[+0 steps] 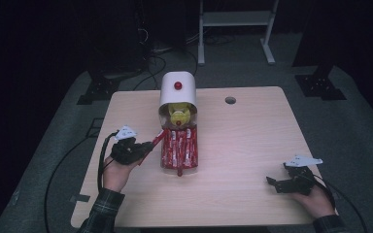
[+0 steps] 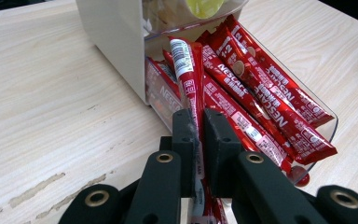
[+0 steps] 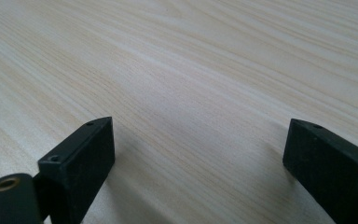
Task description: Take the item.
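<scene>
A white dispenser with a red knob stands at the table's middle back, and its clear tray holds several red coffee stick packets. My left gripper is at the tray's left side, shut on one red stick packet that points up over the tray in the left gripper view. A yellow object sits inside the dispenser. Near the table's front right my right gripper rests open, with bare wood between its fingers.
The wooden table has a round cable hole at the back right. One stick pokes out of the tray's front. Black cables trail from both grippers. A white frame and dark stands sit on the floor behind.
</scene>
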The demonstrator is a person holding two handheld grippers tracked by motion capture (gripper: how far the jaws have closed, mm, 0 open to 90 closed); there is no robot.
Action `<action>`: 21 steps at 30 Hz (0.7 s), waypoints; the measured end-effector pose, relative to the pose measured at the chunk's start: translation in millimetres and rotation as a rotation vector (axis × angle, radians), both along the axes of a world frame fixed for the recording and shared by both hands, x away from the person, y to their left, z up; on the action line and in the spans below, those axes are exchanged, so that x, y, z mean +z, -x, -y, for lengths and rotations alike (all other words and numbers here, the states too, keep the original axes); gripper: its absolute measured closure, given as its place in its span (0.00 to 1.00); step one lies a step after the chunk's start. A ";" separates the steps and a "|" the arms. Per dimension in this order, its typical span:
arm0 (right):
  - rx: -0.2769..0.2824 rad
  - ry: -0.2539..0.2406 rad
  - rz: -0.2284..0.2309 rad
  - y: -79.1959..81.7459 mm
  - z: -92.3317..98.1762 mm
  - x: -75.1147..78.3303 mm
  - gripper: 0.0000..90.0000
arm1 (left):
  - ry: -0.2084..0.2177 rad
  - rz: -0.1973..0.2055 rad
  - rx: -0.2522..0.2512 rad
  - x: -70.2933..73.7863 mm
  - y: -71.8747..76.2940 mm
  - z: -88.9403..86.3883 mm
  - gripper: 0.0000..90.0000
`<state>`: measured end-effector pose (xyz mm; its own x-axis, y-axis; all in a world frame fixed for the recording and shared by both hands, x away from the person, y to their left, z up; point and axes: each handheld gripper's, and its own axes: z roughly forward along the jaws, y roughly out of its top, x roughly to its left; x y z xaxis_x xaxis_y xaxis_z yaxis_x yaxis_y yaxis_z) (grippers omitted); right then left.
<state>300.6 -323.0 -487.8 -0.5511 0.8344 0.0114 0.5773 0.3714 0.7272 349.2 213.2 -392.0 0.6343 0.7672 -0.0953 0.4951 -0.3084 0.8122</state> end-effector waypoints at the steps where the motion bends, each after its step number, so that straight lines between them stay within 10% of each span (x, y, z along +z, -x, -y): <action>1: 0.000 0.000 0.000 0.0 0.0 0.0 0.09 | 0.000 -0.001 0.003 -0.7 0.7 -2.0 0.93; 21: 0.000 0.001 0.000 0.0 0.0 0.1 0.09 | -0.012 -0.026 0.030 -14.8 -0.4 -20.0 0.93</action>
